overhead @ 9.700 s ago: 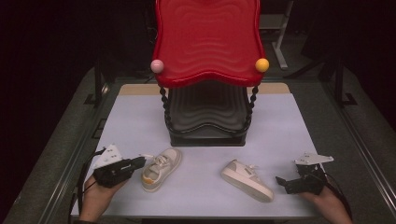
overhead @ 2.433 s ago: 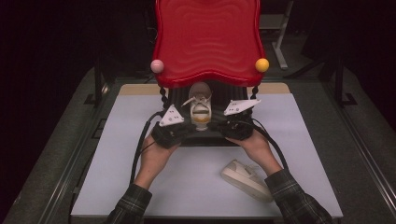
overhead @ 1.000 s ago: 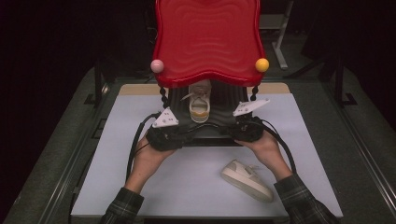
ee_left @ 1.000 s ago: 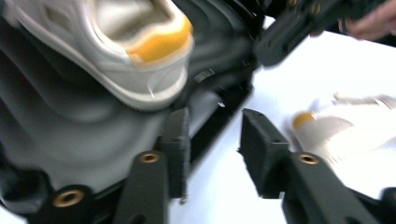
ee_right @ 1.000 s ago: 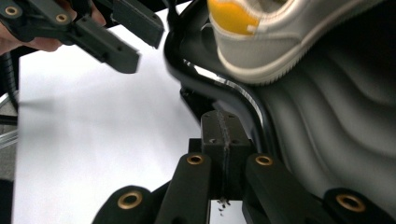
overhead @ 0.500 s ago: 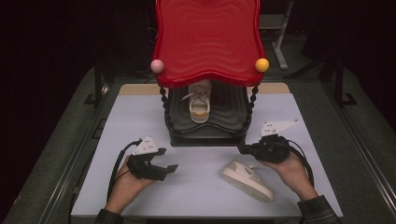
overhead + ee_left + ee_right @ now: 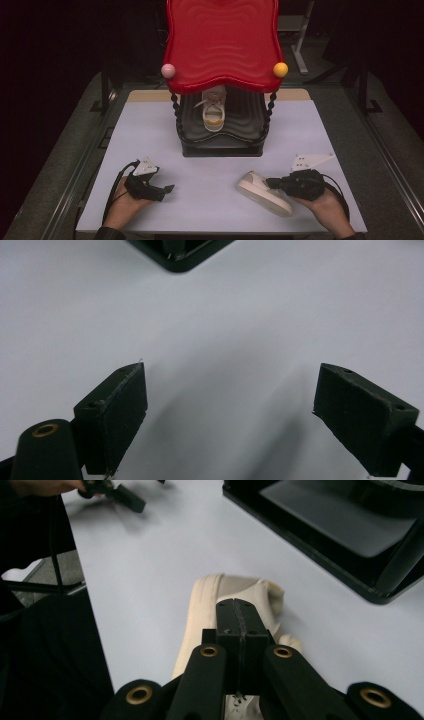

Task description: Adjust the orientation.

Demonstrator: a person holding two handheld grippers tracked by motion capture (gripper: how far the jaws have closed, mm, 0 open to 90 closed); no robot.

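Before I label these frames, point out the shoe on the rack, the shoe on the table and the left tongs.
shoe on the rack (image 7: pixel 213 111): high view, its laced top.
shoe on the table (image 7: pixel 260 192): high view, its side.
left tongs (image 7: pixel 166 191): high view, between its tips.

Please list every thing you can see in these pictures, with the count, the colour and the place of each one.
shoe on the rack: 1, cream with a tan sole, on the lower black shelf, toe toward the person.
shoe on the table: 1, cream, on its side, front right, under the right gripper's jaws.
shoe rack: 1, black wavy lower shelf and red wavy top, middle of the table.
knobs: 2, one pink, one yellow, at the red top's front corners.
table: 1, pale grey-white top.
left gripper: 1, black, front left; its jaws have just been opening and are empty.
right gripper: 1, black, jaws shut, over the shoe on the table.
hands: 2, left, right.
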